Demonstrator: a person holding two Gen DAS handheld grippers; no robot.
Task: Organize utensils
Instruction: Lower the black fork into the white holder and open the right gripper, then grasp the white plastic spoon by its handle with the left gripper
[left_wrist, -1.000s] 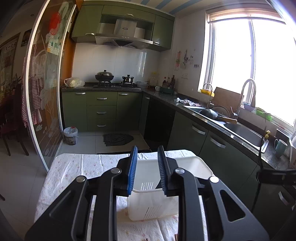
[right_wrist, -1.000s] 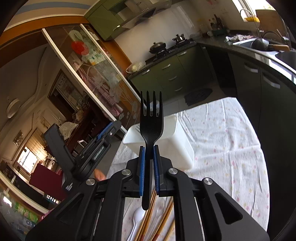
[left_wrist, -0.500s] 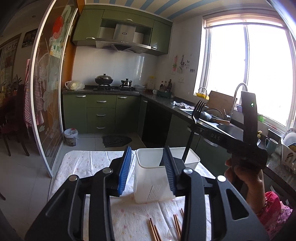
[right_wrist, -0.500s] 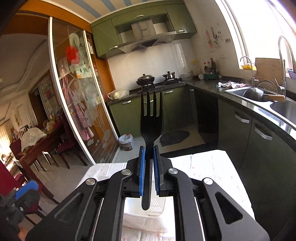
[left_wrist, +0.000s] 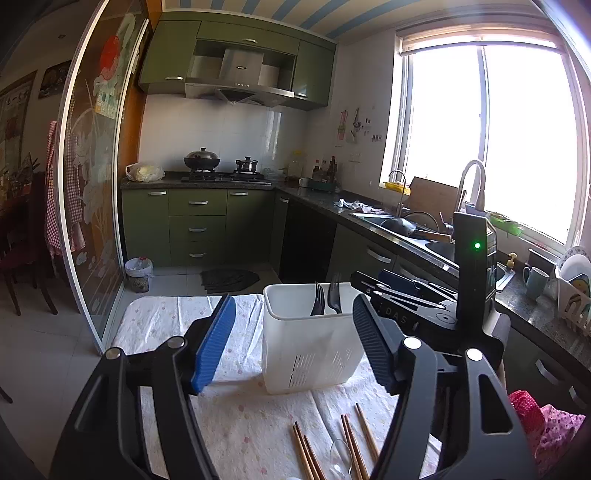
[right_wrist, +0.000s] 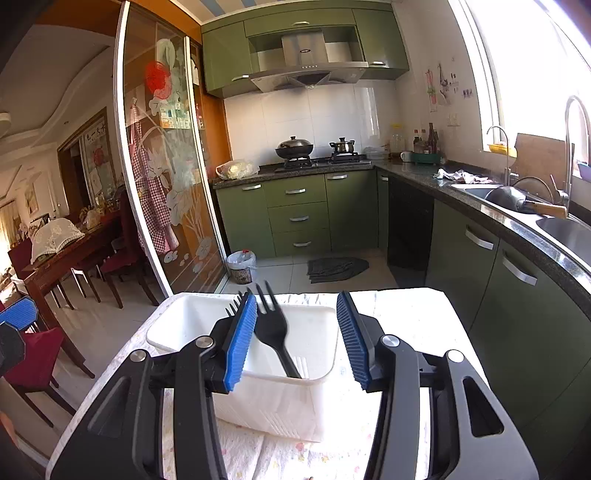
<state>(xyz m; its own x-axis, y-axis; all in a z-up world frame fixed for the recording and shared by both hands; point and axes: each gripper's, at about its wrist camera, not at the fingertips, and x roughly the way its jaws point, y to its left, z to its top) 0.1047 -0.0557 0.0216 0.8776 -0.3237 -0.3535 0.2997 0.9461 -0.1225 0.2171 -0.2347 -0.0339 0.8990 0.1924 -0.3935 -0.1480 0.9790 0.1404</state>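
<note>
A white plastic utensil holder (left_wrist: 312, 343) stands on the cloth-covered table (left_wrist: 240, 417); it also shows in the right wrist view (right_wrist: 280, 398). Two black forks (left_wrist: 327, 299) stand in it, tines up. In the right wrist view one black fork (right_wrist: 271, 328) leans inside the holder, and the tines of the other (right_wrist: 233, 307) show behind my left finger. My right gripper (right_wrist: 297, 339) is open just above the holder, empty. My left gripper (left_wrist: 291, 347) is open wide, empty, a little in front of the holder. Wooden chopsticks (left_wrist: 332, 446) and a clear spoon (left_wrist: 341, 458) lie on the cloth near me.
The right gripper's body (left_wrist: 436, 306) sits to the right of the holder in the left wrist view. A green counter with a sink (right_wrist: 517, 206) runs along the right. A glass sliding door (right_wrist: 162, 166) and dining chairs (right_wrist: 33, 365) are on the left.
My right gripper has come down over the holder and opened, and the fork it held now stands in the holder. My left gripper has opened wider and backed off a little.
</note>
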